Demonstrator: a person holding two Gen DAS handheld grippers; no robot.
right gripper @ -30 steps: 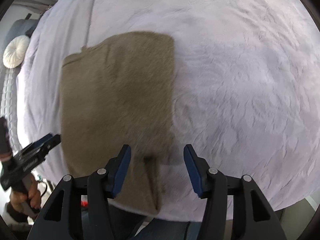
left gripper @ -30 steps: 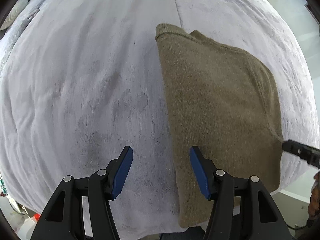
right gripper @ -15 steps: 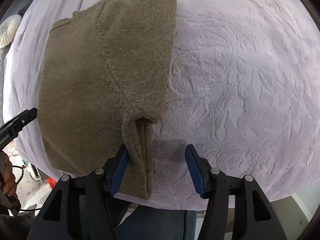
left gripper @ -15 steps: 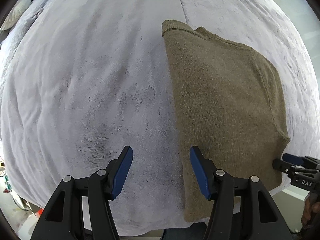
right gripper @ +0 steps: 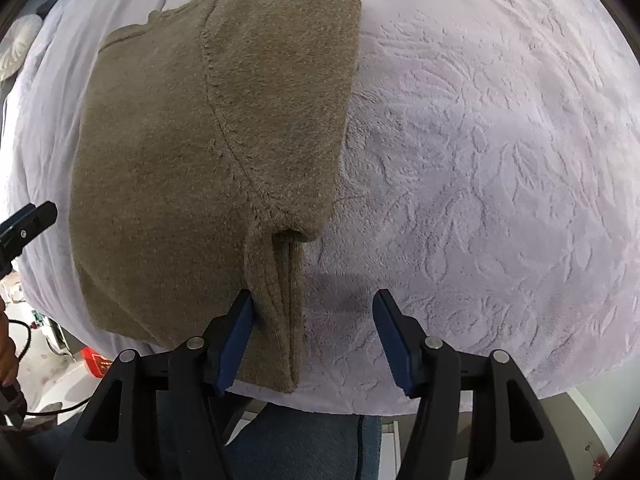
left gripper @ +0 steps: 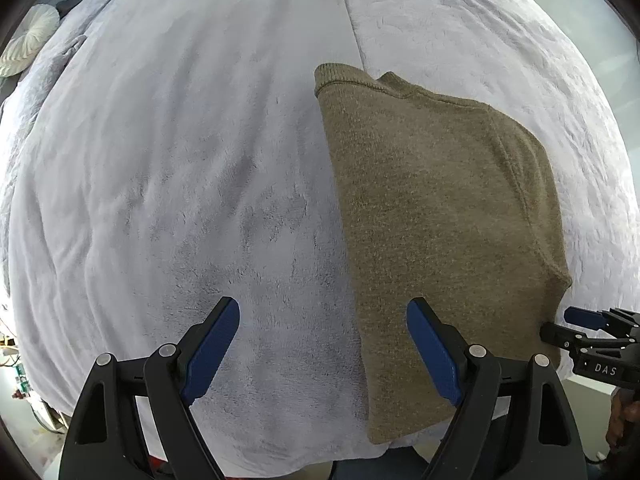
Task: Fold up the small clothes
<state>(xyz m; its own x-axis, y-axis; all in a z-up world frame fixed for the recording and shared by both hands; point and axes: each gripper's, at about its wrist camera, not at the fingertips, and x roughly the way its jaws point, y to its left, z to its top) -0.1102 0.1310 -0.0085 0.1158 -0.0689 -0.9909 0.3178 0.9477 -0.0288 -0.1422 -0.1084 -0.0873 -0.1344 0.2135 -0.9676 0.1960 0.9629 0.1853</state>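
One olive sweater (left gripper: 436, 216), one pale blanket (left gripper: 180, 160), one round pillow (left gripper: 30, 38) (far corner), two grippers.

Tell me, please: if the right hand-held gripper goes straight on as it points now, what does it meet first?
Probably the brown sweater: its near right edge already lies inside the open right hand-held gripper, beside the left finger. Beyond that edge is the white blanket. Depth is unclear.

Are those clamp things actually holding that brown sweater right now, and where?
Nothing is held. Both the left gripper and right gripper are open; the sweater lies on the blanket, its sleeve beside the right gripper's inner finger.
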